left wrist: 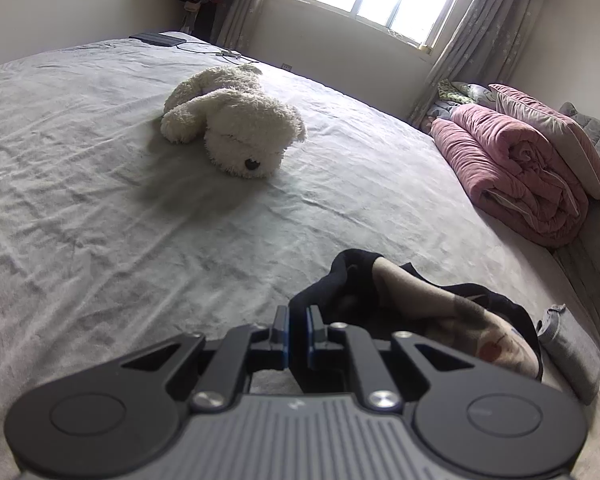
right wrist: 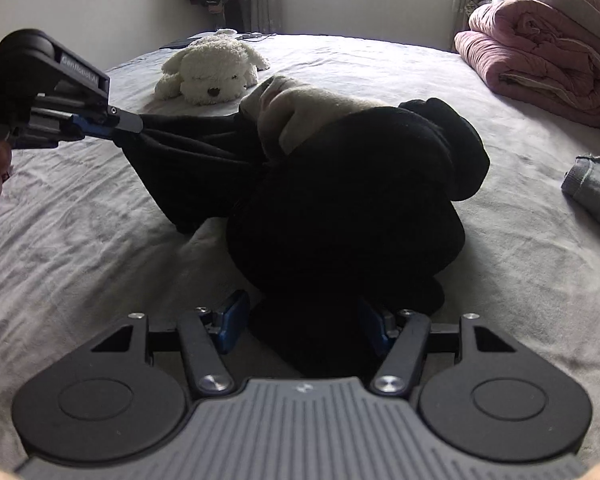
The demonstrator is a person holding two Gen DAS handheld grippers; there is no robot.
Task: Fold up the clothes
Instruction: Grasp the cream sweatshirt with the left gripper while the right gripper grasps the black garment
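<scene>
The black fleece garment with a beige lining (right wrist: 340, 200) lies bunched in a loose heap on the grey-sheeted bed (right wrist: 100, 240), not flat and with no neat fold showing. The left tongs (right wrist: 130, 124) are closed on a stretched edge of it, pulling that edge out to the side. The right tongs (right wrist: 306, 320) stand wide apart around the near part of the heap, gripping nothing that shows. A small folded grey cloth (right wrist: 596, 188) lies well apart. By my judgement, spreading and folding this garment remain.

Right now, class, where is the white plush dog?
In both views the white plush dog lies on the grey bedsheet, beyond the black garment, toward the window, left of the pink quilt.
</scene>
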